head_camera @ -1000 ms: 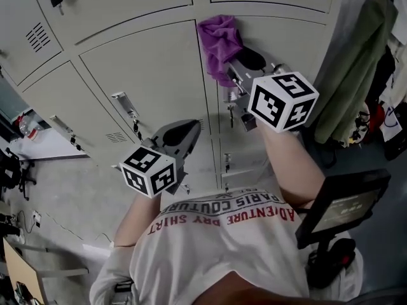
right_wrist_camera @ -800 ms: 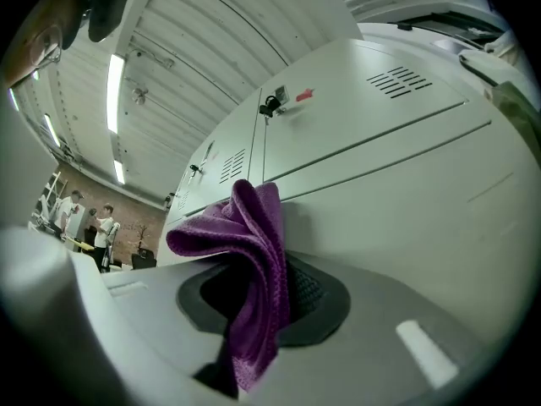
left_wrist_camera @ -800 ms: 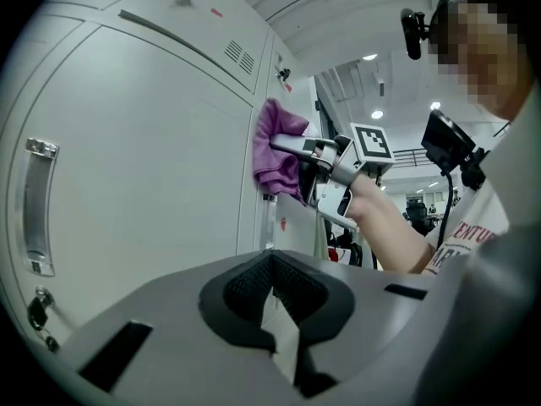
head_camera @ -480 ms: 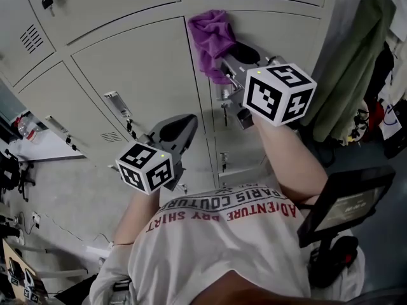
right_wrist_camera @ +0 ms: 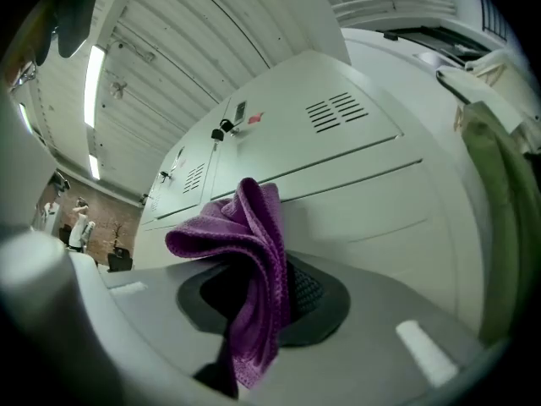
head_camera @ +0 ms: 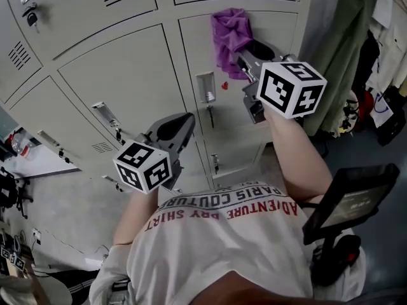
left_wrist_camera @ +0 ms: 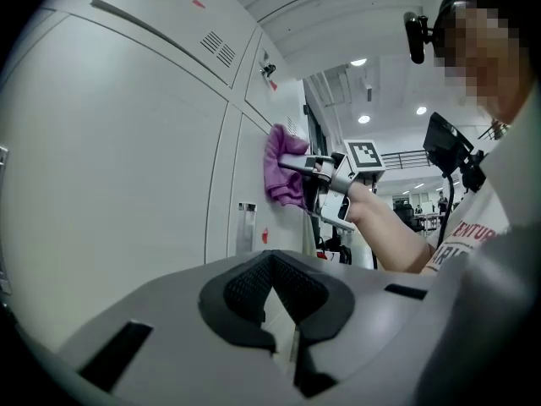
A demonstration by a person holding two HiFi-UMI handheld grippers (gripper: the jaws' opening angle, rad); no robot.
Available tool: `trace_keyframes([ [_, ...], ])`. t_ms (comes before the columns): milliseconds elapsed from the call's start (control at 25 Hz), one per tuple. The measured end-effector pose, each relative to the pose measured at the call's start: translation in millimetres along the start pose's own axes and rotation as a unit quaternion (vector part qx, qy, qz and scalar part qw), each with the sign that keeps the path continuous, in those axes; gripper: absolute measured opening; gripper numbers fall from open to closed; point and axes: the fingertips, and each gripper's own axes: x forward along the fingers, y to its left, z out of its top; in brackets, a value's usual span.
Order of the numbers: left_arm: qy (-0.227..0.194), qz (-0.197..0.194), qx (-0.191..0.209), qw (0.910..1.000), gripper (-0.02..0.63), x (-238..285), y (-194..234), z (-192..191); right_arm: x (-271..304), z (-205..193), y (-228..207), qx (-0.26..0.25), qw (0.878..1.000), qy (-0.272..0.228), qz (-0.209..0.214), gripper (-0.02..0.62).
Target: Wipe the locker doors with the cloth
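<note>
Pressing the purple cloth (head_camera: 230, 37), clamped in the right gripper (head_camera: 247, 61), against a grey locker door (head_camera: 276, 30) at upper centre of the frame, and holding the left gripper (head_camera: 173, 131), closed on nothing, left of centre.

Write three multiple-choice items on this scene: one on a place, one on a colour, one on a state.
1. Where is the cloth?
A. Lying on the floor
B. In the right gripper, against a locker door
C. Over the person's shoulder

2. What colour is the cloth?
A. Purple
B. Yellow
C. White

3. How do the left gripper jaws stand?
A. Clamped on the cloth
B. Together, with nothing between them
C. Clamped on a locker key

Answers:
1. B: the right gripper view shows the cloth pinched between its jaws, and the left gripper view shows it against the door.
2. A: it is purple in all three views.
3. B: the left gripper view shows the jaws meeting on nothing.
</note>
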Motion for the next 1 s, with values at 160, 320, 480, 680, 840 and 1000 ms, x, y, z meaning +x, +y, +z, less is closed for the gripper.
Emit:
trace_keyframes([
  [160, 0.003, -0.008, 0.001, 1.0, 0.002, 7.4, -3.3, -1.2, -19.4, 11.2, -36.6, -0.01, 0.999, -0.011, -0.048, 0.072],
  [320, 0.007, -0.018, 0.0, 0.9998, 0.002, 13.2, -7.8, -3.8, -36.3, 16.4, -66.8, -0.014, 0.996, -0.016, -0.089, 0.072],
  [480, 0.009, -0.021, -0.001, 0.9997, 0.002, 15.1, -9.0, -5.4, -49.9, 17.5, -90.4, -0.014, 0.993, -0.017, -0.115, 0.072],
  [680, 0.01, -0.017, -0.001, 0.9998, 0.002, 12.7, -6.4, -7.2, -66.7, 20.6, -119.2, -0.017, 0.987, -0.023, -0.155, 0.072],
  [840, 0.007, -0.01, -0.004, 0.9999, 0.002, 9.6, -1.7, -8.5, -77.7, 19.6, -136.2, -0.019, 0.983, -0.027, -0.181, 0.072],
  [1000, 0.01, -0.01, -0.008, 0.9999, 0.002, 9.2, -1.4, -11.8, -78.9, 18.3, -140.6, -0.017, 0.982, -0.026, -0.184, 0.072],
])
